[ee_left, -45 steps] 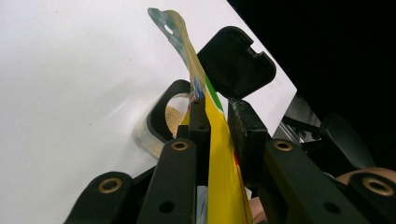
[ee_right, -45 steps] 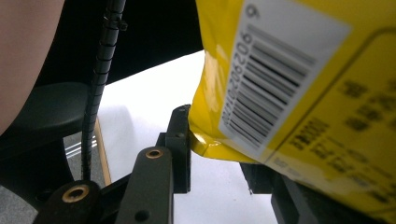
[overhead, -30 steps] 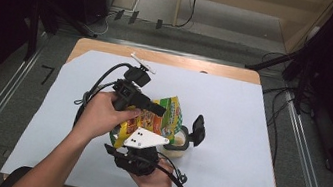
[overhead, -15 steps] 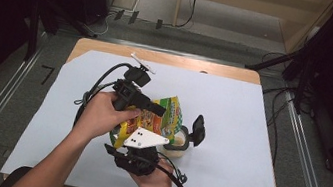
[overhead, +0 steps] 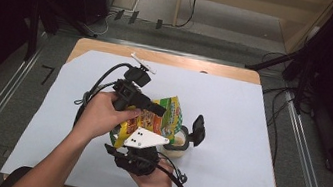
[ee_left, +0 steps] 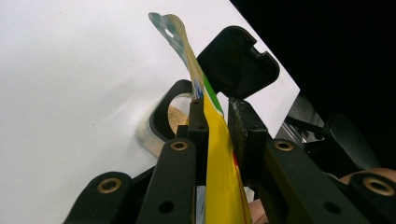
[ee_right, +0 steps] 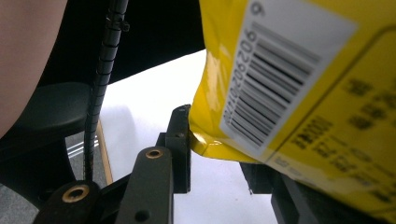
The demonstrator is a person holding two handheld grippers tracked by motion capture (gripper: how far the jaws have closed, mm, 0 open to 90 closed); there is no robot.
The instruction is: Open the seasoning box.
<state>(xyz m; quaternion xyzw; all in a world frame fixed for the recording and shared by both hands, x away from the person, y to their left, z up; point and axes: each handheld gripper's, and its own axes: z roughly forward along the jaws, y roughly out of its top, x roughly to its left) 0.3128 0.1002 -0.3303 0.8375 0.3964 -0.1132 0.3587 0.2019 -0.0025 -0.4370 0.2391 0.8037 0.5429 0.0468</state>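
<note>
Yellow snack bag (overhead: 163, 118) tilted over small cup (overhead: 178, 143), mouth end toward cup. Left gripper (ee_left: 217, 123) pinching bag edge, just above cup. Right gripper (ee_right: 219, 154) clamped on bag's bottom corner, nearer person.

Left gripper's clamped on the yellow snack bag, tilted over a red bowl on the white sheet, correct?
Not red: the bowl is clear, with tan crumbs inside, as the left gripper view shows. The left gripper is indeed clamped on the yellow snack bag, over the white sheet.
</note>
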